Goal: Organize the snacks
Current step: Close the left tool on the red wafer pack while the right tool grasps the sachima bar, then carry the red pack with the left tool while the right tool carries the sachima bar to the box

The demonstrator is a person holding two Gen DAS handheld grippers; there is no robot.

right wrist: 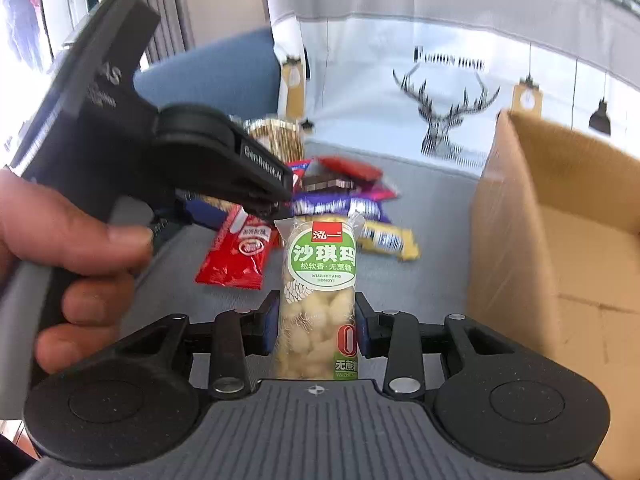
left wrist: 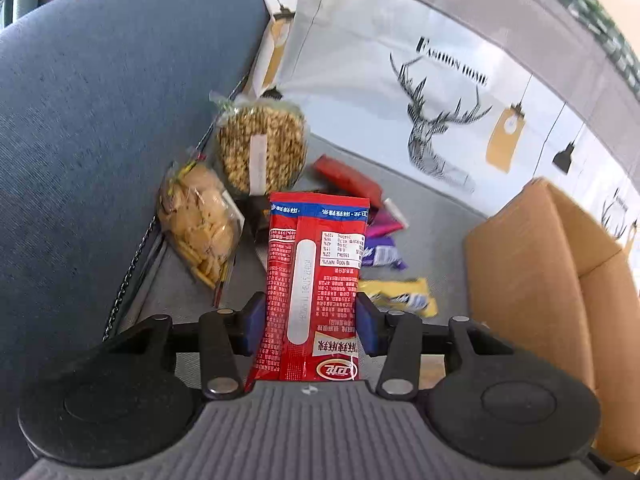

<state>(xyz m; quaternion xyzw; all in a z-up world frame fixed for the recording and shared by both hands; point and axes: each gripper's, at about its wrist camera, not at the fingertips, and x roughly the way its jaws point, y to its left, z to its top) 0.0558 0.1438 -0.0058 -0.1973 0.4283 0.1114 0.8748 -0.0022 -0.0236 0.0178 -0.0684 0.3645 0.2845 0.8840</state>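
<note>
Over sofa seat: left hand-held gripper clamping red snack packet, right hand-held gripper gripping rice-puff bar. Cardboard box waiting at three o'clock. Risk: slippery wrappers sliding out, snagging box rim.

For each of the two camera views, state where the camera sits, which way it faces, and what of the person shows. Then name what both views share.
Left wrist: on the left gripper, facing down its fingers at the red packet; no body shows.
Right wrist: on the right gripper, facing the sachima pack; a hand shows.
Shared: cardboard box, yellow wrapper, deer cushion.
</note>
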